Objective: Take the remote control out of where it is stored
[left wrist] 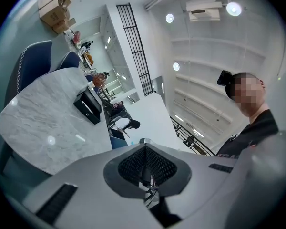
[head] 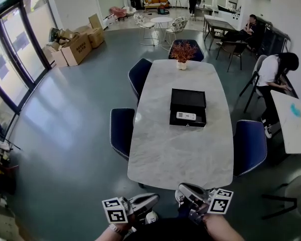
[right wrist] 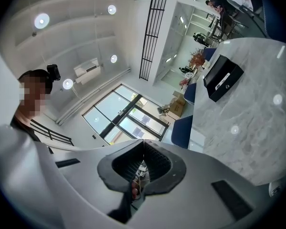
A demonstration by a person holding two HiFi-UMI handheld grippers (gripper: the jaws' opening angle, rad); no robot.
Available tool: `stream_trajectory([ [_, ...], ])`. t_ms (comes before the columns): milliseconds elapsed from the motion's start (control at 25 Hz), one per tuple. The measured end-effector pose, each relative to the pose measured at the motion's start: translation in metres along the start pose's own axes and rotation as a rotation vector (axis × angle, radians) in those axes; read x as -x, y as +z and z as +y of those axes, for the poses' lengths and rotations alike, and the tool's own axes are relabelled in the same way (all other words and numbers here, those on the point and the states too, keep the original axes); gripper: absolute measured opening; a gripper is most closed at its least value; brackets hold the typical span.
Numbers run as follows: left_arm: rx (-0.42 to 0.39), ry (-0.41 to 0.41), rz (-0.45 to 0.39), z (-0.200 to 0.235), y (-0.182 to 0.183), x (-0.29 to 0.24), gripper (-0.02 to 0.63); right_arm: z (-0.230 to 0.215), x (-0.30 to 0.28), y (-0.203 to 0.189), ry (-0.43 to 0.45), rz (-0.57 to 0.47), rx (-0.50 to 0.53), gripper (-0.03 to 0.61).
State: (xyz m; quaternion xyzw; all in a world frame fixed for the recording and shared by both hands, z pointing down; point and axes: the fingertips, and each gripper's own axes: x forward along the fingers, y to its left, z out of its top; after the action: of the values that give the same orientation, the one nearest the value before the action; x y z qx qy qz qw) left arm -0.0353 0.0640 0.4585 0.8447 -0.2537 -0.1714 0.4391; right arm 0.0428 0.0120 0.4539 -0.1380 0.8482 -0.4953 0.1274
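Approach step: my left gripper (head: 151,199) and right gripper (head: 184,189) are both closed on nothing, at the table's (head: 165,159) near end.
The remote (head: 186,116) lies in the box (head: 188,98) mid-table, well apart; next I must reach it and open a claw.

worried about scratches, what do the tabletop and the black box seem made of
Tabletop: likely polished marble or marble-look stone; pale grey veining and glossy ceiling-light reflections.
Black box: matte black, rigid with sharp edges; plastic or leatherette-covered board, cannot tell which.
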Motion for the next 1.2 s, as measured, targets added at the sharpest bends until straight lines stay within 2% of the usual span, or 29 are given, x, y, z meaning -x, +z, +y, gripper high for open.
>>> stream_trajectory([
  [200, 0.027, 0.046, -0.042, 0.019, 0.008, -0.012, 0.005, -0.024, -0.004, 0.042, 0.001, -0.007, 0.000, 0.011],
  [680, 0.027, 0.106, -0.111, 0.053, 0.043, -0.065, 0.005, -0.078, -0.024, 0.130, 0.011, 0.046, 0.043, 0.011],
  [960, 0.018, 0.150, -0.153, 0.060, 0.057, -0.082, 0.005, -0.131, -0.023, 0.189, -0.078, 0.127, 0.197, 0.011],
  [1200, 0.035, 0.211, -0.201, 0.070, 0.054, -0.086, 0.005, -0.206, -0.038, 0.250, -0.198, 0.285, 0.384, 0.011],
])
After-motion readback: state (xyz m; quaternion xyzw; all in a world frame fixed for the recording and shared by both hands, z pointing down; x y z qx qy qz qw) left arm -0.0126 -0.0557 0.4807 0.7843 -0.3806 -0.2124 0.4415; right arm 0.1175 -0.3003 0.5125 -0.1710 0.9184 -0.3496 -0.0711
